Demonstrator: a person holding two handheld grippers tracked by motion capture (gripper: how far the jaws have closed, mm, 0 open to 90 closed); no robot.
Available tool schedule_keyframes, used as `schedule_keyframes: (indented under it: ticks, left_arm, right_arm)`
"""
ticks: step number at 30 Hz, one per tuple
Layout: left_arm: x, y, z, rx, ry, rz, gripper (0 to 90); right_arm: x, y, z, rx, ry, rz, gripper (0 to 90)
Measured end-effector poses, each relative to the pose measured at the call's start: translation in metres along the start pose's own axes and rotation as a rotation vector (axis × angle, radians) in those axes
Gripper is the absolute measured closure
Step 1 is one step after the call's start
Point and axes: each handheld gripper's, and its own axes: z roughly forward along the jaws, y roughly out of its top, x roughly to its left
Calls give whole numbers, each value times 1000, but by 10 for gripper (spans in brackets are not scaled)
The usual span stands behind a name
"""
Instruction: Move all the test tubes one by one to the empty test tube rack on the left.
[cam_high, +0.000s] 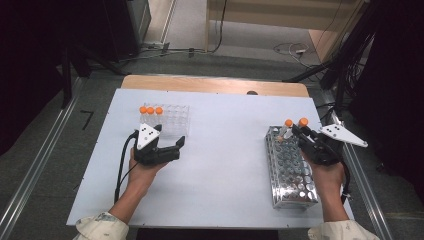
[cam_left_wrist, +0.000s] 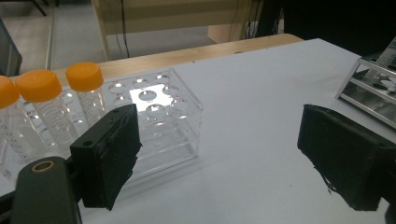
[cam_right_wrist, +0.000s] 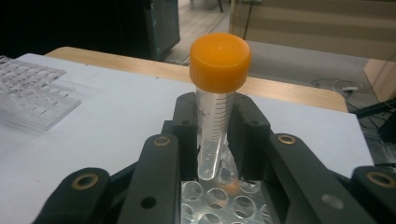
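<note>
Item: orange-capped centrifuge tube (cam_right_wrist: 215, 116), upright, clamped in my right tongs (cam_right_wrist: 215, 140), its tip just above the holes of the metal tube rack (cam_high: 290, 172) at the right of the white worktop (cam_high: 225, 150). My left tongs (cam_left_wrist: 219, 154) stand apart with nothing between them, low over the worktop just beside the clear plastic rack (cam_left_wrist: 161, 121). That rack holds three orange-capped tubes (cam_left_wrist: 39, 109) along one edge.

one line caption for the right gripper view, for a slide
Right gripper shut on an orange-capped tube, held upright just above the metal rack on the white table.
</note>
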Motion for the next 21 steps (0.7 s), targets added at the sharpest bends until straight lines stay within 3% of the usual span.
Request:
schedule_keyframes:
  ticks: [21]
  left_arm:
    - [-8, 1, 1, -1, -22, 13, 120]
  right_arm:
    - [66, -8, 27, 63, 173, -96, 717]
